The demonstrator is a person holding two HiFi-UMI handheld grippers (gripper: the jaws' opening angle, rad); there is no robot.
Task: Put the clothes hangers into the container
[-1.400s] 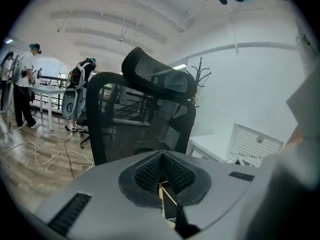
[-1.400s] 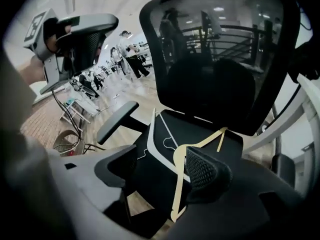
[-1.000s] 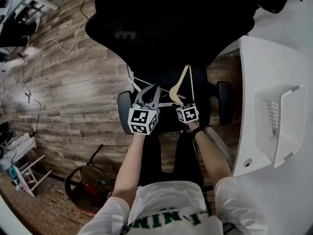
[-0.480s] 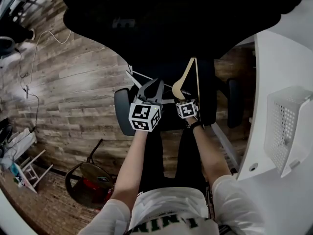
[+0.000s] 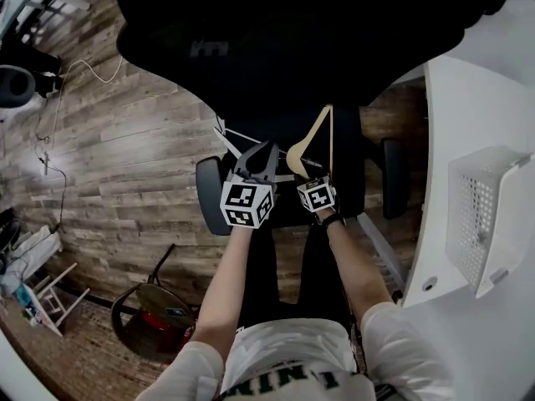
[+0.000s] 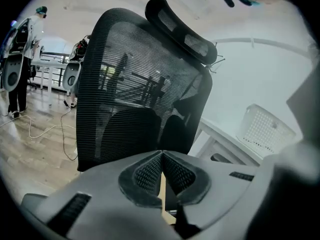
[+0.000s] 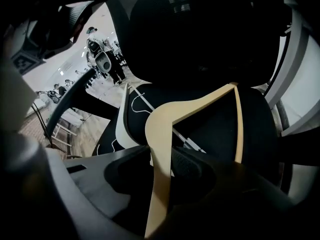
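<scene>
Wooden hanger [image 5: 311, 140] clamped in my right gripper [image 5: 308, 176], jaws just closing on it, long axis pointing away over chair [image 5: 292, 40]; white basket [image 5: 481, 215] well right on surface [image 5: 501, 98], nearer that hand; left gripper [image 5: 259, 159] closed, empty.

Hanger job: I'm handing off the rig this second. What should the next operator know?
Left gripper: jaws together, empty, beside the right one.
Right gripper: jaws have just been closing and are now on the wooden hanger, held over the black chair.
White basket: on the table to the right, no hanger visible inside.
Done: hanger gripped.
Left: carry it right and release it into the basket.
</scene>
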